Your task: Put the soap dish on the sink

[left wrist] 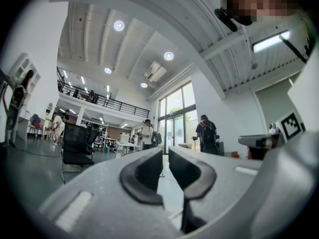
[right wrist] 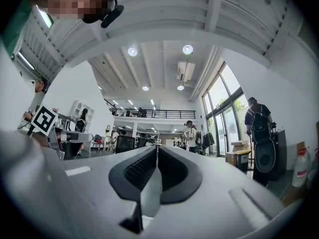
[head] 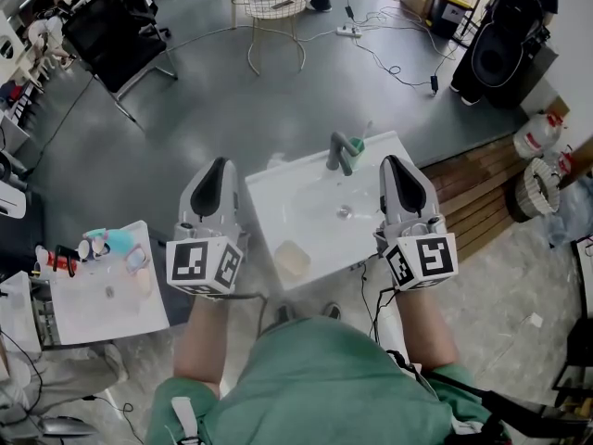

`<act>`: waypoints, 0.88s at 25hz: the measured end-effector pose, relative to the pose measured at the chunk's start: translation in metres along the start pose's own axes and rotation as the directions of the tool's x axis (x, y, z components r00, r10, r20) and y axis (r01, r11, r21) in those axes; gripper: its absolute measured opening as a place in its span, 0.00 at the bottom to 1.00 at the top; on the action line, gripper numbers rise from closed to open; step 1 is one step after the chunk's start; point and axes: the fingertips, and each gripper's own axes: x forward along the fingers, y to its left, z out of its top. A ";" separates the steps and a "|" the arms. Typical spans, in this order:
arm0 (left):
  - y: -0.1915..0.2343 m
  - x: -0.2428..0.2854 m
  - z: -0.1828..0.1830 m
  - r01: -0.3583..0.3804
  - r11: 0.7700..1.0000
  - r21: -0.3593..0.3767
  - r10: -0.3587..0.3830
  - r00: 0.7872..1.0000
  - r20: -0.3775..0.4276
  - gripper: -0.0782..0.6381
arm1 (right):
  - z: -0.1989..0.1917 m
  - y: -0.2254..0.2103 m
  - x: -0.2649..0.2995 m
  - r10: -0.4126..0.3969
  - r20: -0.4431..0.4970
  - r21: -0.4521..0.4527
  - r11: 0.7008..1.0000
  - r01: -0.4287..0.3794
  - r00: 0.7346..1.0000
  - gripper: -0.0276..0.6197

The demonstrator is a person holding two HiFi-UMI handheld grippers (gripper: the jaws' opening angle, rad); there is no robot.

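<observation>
The soap dish (head: 292, 260) is a pale cream, shallow tray with rounded corners, lying flat on the near left corner of the white sink (head: 271, 191). From above it looks almost square, so I cannot tell its long axis. It touches neither gripper: the left gripper (head: 219, 163), just left of it, has its fingers narrowly apart and empty, and the right gripper (head: 394, 160), across the basin, has its fingers pressed together.

The soap dish (head: 292, 260), a pale cream rounded square, is lying flat on the white sink (head: 306, 197), right at its lower-left corner, just below the centre of the frame. The sink is sitting mid-frame, slightly skewed, with its basin facing up.
</observation>
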 end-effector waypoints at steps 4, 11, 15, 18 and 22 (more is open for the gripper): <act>-0.002 0.001 -0.003 0.002 1.000 -0.007 -0.002 1.000 -0.005 0.15 | -0.003 -0.001 0.000 0.005 -0.003 0.018 1.000 -0.005 1.000 0.06; -0.004 0.001 -0.007 0.004 1.000 -0.002 -0.004 1.000 -0.015 0.15 | -0.007 -0.003 -0.001 0.000 -0.006 0.034 0.999 0.000 1.000 0.06; -0.006 0.000 -0.009 0.006 1.000 0.000 -0.006 1.000 -0.018 0.15 | -0.006 -0.003 -0.003 0.000 -0.006 0.027 1.000 0.000 1.000 0.06; -0.005 0.001 -0.009 0.004 1.000 -0.001 -0.004 1.000 -0.020 0.15 | -0.006 -0.003 -0.003 -0.002 -0.006 0.027 1.000 0.003 1.000 0.06; -0.005 0.001 -0.011 0.005 1.000 -0.004 -0.006 1.000 -0.024 0.15 | -0.005 -0.004 -0.004 -0.008 -0.004 0.029 1.000 0.008 1.000 0.06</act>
